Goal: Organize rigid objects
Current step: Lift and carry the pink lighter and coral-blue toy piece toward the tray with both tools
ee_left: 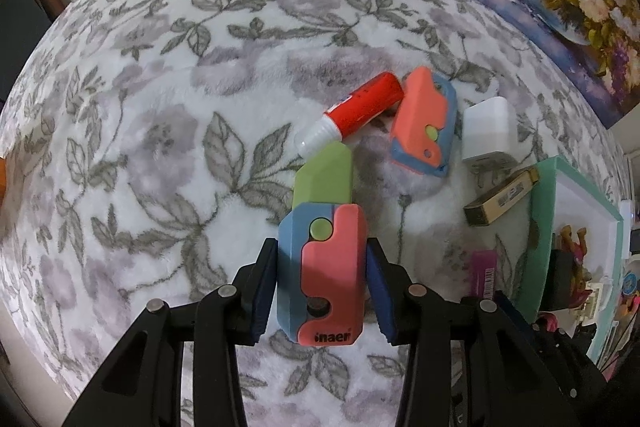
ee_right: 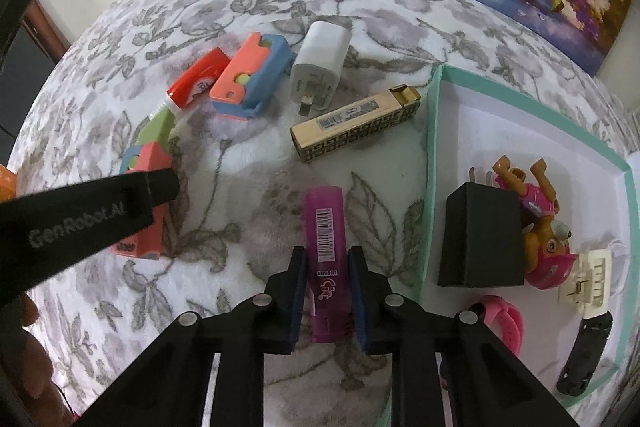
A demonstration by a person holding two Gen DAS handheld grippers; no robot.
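While both tools sit low over the floral blanket (ee_left: 160, 107), nothing is lifted yet.

Left tool (ee_left: 322, 287): fingers straddle the pink-and-blue toy knife (ee_left: 328, 279) with its green blade out; whether the pads press it cannot be told.

Right tool (ee_right: 326, 291): fingers flank the purple tube (ee_right: 326, 251), seemingly closing on it.

Destination: the teal tray (ee_right: 434, 131), at right, holds a black charger (ee_right: 480, 239).

Risk: the extended blade could likely snag the red glue stick (ee_left: 360, 107) just beyond it; the soft blanket may let either item tilt.
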